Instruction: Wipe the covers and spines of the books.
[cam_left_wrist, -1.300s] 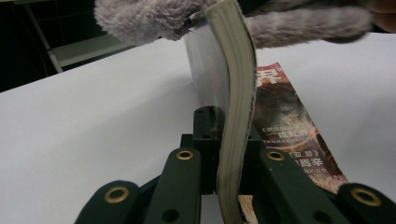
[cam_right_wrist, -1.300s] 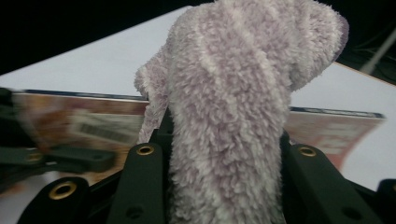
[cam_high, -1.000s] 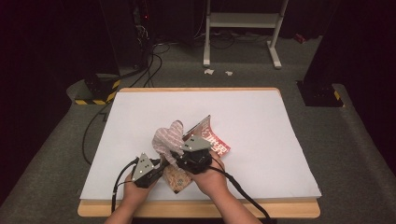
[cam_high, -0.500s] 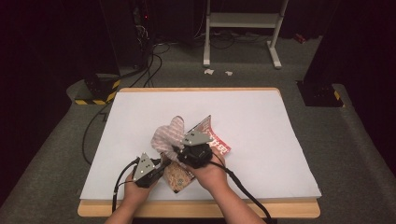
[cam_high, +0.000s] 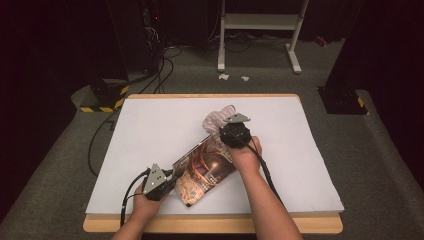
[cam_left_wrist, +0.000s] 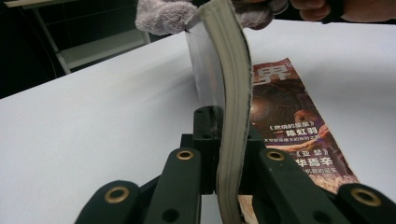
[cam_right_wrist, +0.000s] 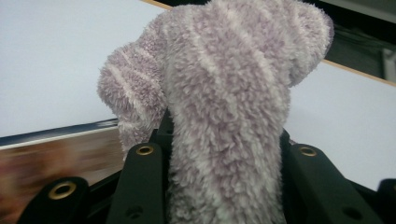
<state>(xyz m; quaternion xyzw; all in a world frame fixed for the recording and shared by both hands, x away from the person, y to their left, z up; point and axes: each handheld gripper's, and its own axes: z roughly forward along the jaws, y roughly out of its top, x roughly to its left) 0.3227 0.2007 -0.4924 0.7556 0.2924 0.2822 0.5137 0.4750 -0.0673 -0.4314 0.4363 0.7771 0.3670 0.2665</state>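
A magazine (cam_high: 205, 170) with a brown, reddish cover lies slantwise on the white table top (cam_high: 300, 165). My left gripper (cam_high: 171, 181) is at its near left corner, shut on the magazine. In the left gripper view the jaws pinch a thick sheaf of pages (cam_left_wrist: 231, 116) that stands on edge, with the cover (cam_left_wrist: 289, 135) flat to the right. My right gripper (cam_high: 231, 131) is over the magazine's far end, shut on a fluffy lilac striped sock (cam_high: 219, 117). The sock (cam_right_wrist: 224, 93) bulges up between the jaws of the right gripper (cam_right_wrist: 224, 154); the magazine (cam_right_wrist: 56, 149) is a blur at lower left.
The table's wooden front edge (cam_high: 210, 224) runs close to both forearms. On the floor beyond the table are black cables (cam_high: 160, 65), a stand with a yellow-and-black striped foot (cam_high: 102, 100), a white rack (cam_high: 260, 30) and paper scraps (cam_high: 223, 76).
My right gripper has carried the sock away from me and to the right, toward the magazine's far end. The left gripper has stayed at the near corner, still gripping the magazine.
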